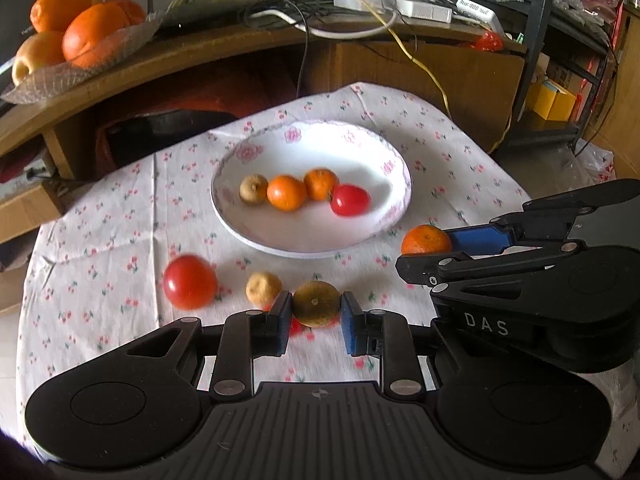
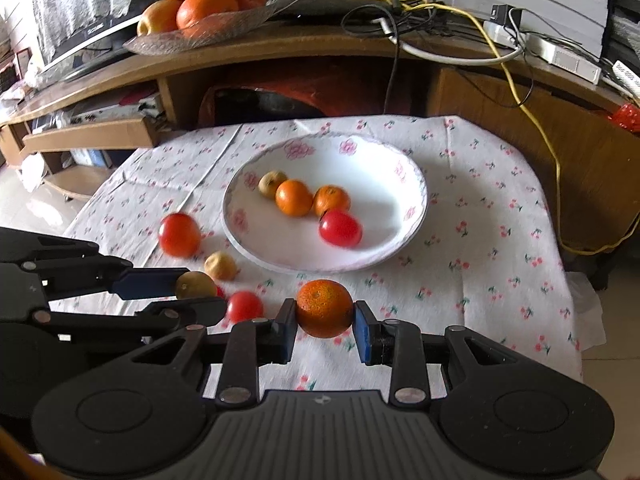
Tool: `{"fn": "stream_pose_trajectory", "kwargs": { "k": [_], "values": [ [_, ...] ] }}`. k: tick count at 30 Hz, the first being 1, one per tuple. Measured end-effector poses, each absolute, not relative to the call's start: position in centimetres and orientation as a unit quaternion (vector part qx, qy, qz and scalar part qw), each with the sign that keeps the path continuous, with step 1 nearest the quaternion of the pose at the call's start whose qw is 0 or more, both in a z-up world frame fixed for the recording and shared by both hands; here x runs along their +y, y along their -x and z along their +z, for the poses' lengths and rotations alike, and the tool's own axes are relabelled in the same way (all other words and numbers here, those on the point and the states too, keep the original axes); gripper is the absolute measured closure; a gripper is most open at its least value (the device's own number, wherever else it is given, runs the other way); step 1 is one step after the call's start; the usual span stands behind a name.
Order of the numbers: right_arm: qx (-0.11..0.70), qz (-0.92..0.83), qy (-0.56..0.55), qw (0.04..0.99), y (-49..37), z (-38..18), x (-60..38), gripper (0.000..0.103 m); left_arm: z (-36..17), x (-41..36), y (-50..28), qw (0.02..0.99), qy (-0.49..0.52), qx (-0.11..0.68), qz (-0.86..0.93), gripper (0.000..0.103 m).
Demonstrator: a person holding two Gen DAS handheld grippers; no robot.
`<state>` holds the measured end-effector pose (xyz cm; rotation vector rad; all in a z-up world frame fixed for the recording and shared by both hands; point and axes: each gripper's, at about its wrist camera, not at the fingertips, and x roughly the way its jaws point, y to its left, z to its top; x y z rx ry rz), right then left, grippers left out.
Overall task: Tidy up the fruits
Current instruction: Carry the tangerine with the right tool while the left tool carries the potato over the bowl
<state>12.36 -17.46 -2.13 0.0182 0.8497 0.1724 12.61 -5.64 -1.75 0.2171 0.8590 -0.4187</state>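
Note:
My left gripper point(image 1: 316, 314) is shut on a greenish-brown round fruit point(image 1: 315, 304), low over the flowered tablecloth point(image 1: 460, 168) in front of the white plate point(image 1: 320, 232). In the right wrist view, my right gripper point(image 2: 325, 320) is shut on an orange mandarin point(image 2: 325, 308) near the plate's point(image 2: 384, 184) front rim. The plate holds a tan fruit point(image 1: 253, 189), two mandarins point(image 1: 286, 193) and a red tomato point(image 1: 350, 200). A large tomato point(image 1: 190, 287), a tan fruit point(image 1: 263, 289) and a small tomato point(image 2: 245, 306) lie on the cloth to the left.
A glass dish of big oranges point(image 2: 200, 12) sits on the wooden shelf point(image 2: 320, 52) behind the table, beside tangled cables point(image 2: 400, 4) and a yellow cord point(image 2: 548, 148). The table drops away at its left and right edges. Bare cloth lies to the right of the plate.

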Motion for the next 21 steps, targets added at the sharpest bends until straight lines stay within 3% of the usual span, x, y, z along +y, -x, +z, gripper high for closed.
{"fn": "stream_pose_trajectory", "kwargs": {
  "k": [21],
  "values": [
    [0.400, 0.076, -0.014, 0.913, -19.2, -3.2, -19.3, 0.071, -2.8, -7.4, -19.2, 0.887, -0.099, 0.412, -0.183, 0.071]
  ]
}}
